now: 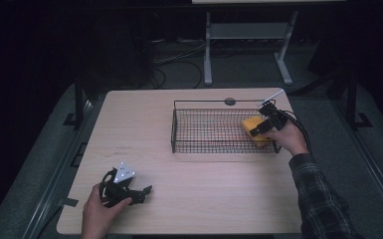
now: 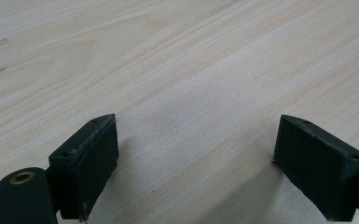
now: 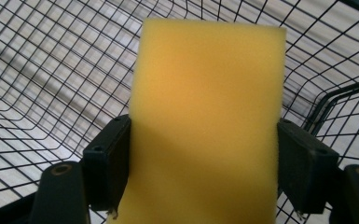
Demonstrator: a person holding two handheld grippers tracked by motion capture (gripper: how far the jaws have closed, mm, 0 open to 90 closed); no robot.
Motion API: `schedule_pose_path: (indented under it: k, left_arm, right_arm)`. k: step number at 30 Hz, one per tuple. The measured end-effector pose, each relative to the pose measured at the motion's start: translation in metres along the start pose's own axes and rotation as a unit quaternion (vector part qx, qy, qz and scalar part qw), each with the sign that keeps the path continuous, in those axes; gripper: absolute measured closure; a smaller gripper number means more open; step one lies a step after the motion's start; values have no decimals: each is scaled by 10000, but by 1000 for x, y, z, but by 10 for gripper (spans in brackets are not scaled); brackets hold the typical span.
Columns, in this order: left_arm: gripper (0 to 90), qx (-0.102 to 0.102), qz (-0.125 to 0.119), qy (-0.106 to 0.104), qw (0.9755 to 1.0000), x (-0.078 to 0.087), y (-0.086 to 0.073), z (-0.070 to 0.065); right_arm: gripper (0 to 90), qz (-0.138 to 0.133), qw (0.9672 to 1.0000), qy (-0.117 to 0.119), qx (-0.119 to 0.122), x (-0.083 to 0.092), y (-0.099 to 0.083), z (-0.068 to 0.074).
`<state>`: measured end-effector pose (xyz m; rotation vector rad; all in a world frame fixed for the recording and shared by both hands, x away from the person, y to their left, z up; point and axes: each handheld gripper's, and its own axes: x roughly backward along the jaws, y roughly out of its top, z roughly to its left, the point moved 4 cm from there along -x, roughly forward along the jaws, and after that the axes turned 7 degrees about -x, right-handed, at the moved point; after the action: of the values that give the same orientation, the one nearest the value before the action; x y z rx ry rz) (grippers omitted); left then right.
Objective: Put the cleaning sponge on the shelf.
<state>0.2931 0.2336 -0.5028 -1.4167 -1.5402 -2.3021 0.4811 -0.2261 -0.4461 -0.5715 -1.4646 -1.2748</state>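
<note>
The right gripper point(image 3: 204, 172) pinches a yellow sponge point(image 3: 207, 121) between its fingers point(image 3: 106, 163), holding it over the right end of the wire basket point(image 1: 179, 130), apparently to set it in or lift it out. The left gripper point(image 2: 200, 168) rests idle on the desk point(image 1: 214, 194), well apart, fingers point(image 2: 86, 161) spread on nothing.
</note>
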Motion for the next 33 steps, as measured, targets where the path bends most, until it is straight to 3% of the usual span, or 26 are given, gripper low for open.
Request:
schedule_pose_path:
  k: [19,26,33]
  left_arm:
    - [128,-1,-1,1,10000,0,0,0]
    - [128,-1,-1,1,10000,0,0,0]
    - [128,-1,-1,1,10000,0,0,0]
  right_arm:
    - [212,69,10000,8,34,-4,-2,2]
    - [144,69,10000,14,40,-3,-2,3]
    - [142,-63,9999,68,45,7,-1,6]
